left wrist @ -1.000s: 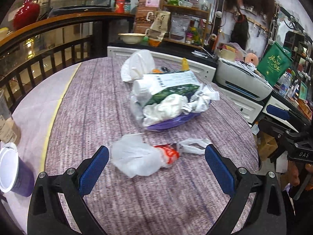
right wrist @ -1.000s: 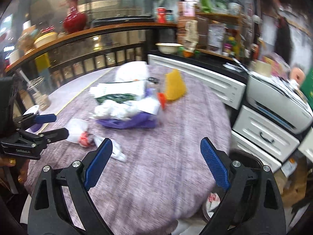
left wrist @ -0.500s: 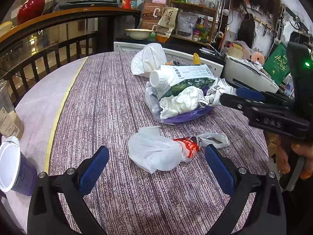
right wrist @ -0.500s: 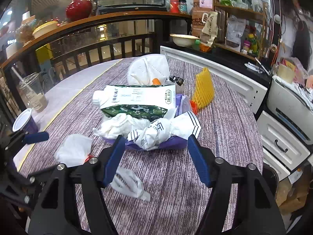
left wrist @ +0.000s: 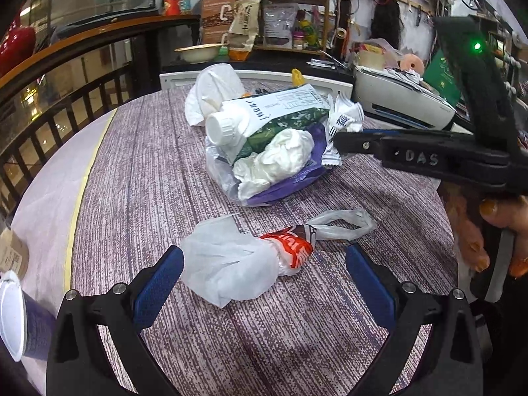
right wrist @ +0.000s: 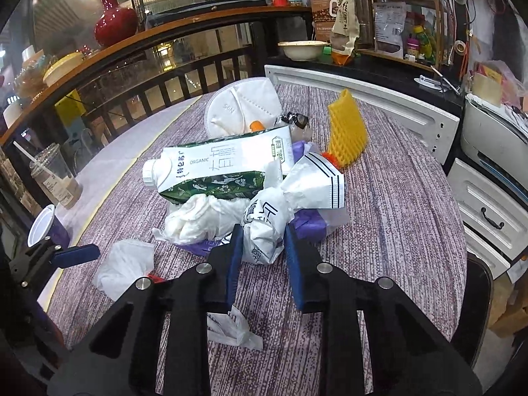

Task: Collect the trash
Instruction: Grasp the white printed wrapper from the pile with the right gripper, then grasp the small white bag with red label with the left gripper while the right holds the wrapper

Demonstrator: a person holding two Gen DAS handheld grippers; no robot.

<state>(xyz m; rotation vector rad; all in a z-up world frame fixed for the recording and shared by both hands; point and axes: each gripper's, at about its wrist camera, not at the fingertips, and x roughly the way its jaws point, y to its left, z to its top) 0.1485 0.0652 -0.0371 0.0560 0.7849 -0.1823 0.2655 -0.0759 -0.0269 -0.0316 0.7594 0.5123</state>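
Observation:
A trash pile sits mid-table on a purple plastic bag (right wrist: 310,227): a milk carton (right wrist: 224,168), crumpled tissue (right wrist: 204,217) and a white striped paper wrapper (right wrist: 297,198). My right gripper (right wrist: 262,246) has closed on the wrapper's lower end; it also shows in the left wrist view (left wrist: 340,142). My left gripper (left wrist: 264,270) is open, its fingers either side of a knotted white plastic bag (left wrist: 237,264) with red print lying on the table.
A white face mask (right wrist: 241,105) and yellow foam net (right wrist: 346,132) lie behind the pile. A purple paper cup (left wrist: 19,326) and an iced drink cup (right wrist: 56,175) stand at the table's left edge. A printer (left wrist: 396,95) and drawers (right wrist: 488,208) are to the right.
My right gripper swung in from the right and closed onto the striped wrapper. My left gripper moved closer to the knotted white bag and stayed open.

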